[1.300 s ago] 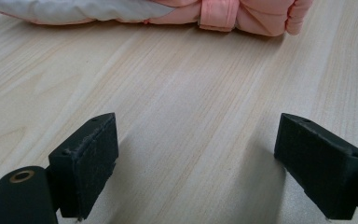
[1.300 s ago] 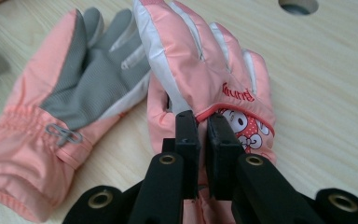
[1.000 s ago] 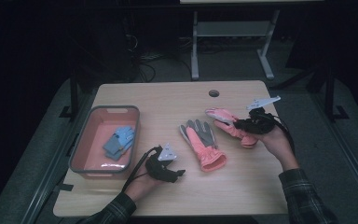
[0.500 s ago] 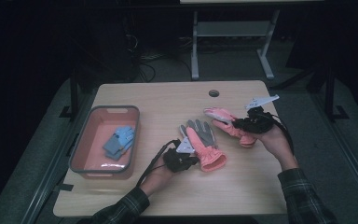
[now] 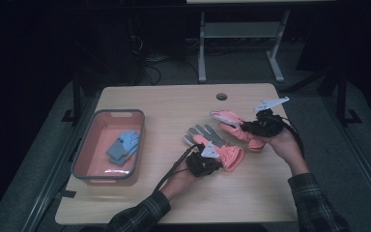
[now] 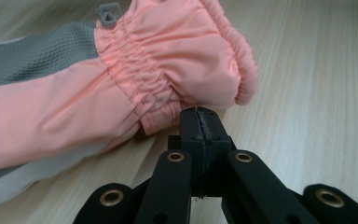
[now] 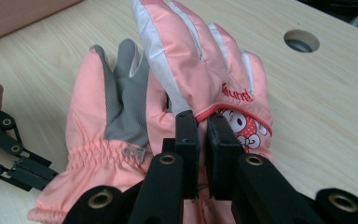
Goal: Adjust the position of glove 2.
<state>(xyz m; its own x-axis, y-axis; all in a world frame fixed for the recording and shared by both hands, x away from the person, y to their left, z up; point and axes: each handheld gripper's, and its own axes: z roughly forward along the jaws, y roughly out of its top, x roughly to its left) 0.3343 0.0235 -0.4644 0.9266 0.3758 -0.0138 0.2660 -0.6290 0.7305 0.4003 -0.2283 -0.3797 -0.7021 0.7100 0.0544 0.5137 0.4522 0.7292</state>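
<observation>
Currently left gripper [image 6: 200, 122] sat clenched, empty, tips just beside the flat glove's cuff [image 6: 186, 65]; right gripper [image 7: 203, 128] pinched the second pink glove [image 7: 205, 60], lifted off the table [image 5: 174, 101].

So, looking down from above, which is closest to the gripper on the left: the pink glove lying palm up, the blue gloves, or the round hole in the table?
From the left gripper, in the high view:
1. The palm-up pink glove, right at its tip, cuff toward it.
2. The blue gloves, off to the left inside the red tray.
3. The round hole, near the table's far edge.
</observation>
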